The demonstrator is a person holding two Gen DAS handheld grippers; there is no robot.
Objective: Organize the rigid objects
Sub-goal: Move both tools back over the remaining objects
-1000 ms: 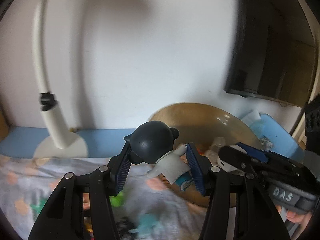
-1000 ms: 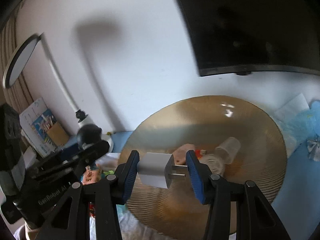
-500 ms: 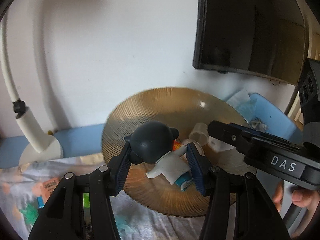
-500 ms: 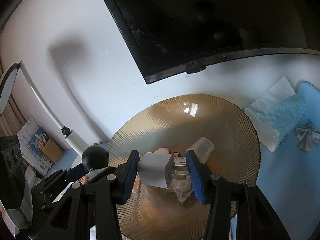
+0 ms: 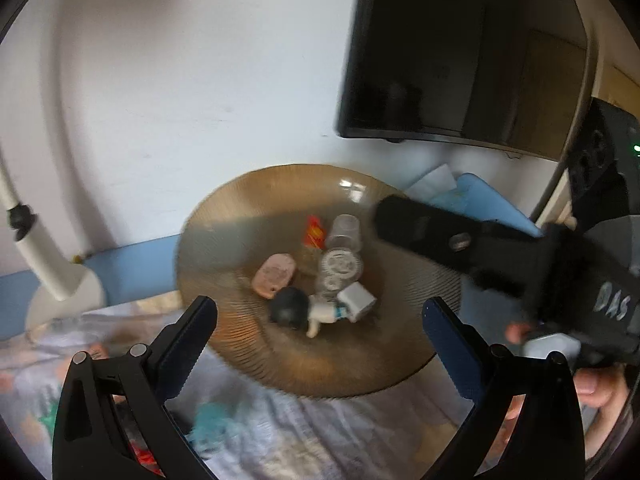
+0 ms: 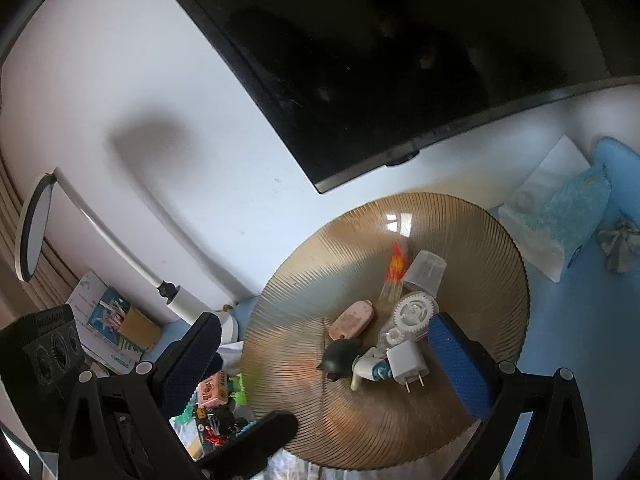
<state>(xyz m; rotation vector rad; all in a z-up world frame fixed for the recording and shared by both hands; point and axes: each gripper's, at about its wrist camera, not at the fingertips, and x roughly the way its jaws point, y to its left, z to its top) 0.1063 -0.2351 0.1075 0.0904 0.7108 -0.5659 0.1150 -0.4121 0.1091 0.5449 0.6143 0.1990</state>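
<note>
A ribbed amber glass plate lies by the wall. In it lie a toy figure with a black round head, a white plug charger, a pink eraser-like piece, a clear correction-tape roller, a clear cap and a red-orange packet. My left gripper is open and empty above the plate's near side. My right gripper is open and empty above the plate; its body shows in the left wrist view.
A white desk lamp stands left of the plate. A black monitor hangs on the wall behind. A tissue pack lies to the right. Small toys lie on a patterned cloth. Books sit at left.
Both grippers opened. The left let go of the toy figure and the right let go of the white charger; both now lie in the plate. Both grippers rose.
</note>
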